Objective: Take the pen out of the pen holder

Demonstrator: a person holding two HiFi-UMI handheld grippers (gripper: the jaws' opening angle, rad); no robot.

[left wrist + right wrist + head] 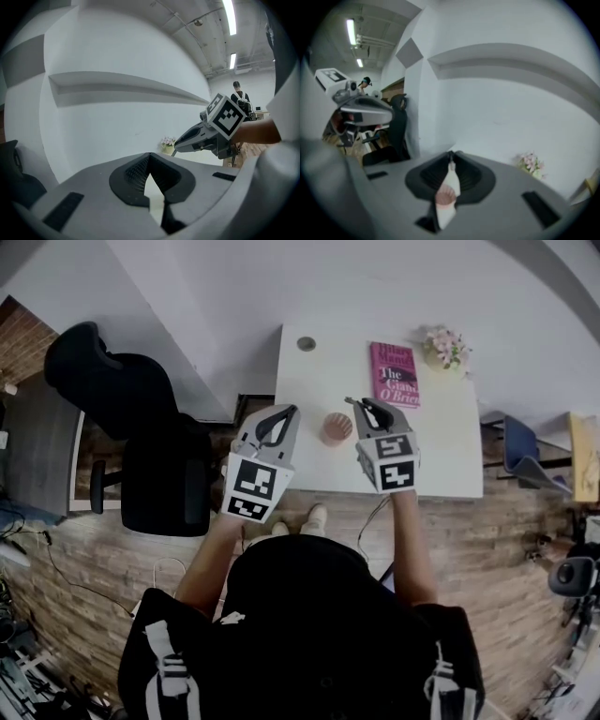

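Observation:
A pink ribbed pen holder [336,427] stands on the white table [441,465], between my two grippers and below them. My right gripper [354,403] is raised above and just right of the holder, its jaws shut on a thin pale pen [451,164], of which only a short piece shows at the tips. Through the gap of the right gripper [451,154] I see the holder [444,196] underneath. My left gripper [292,411] hovers left of the holder with its tips together and nothing between them. From the left gripper [149,155] the right gripper [177,144] appears at the right.
A magenta book [394,373] and a small pot of pink flowers [445,348] lie at the table's far right. A black office chair [155,456] stands left of the table, and a blue seat [520,451] stands to its right. A person [238,91] stands far off.

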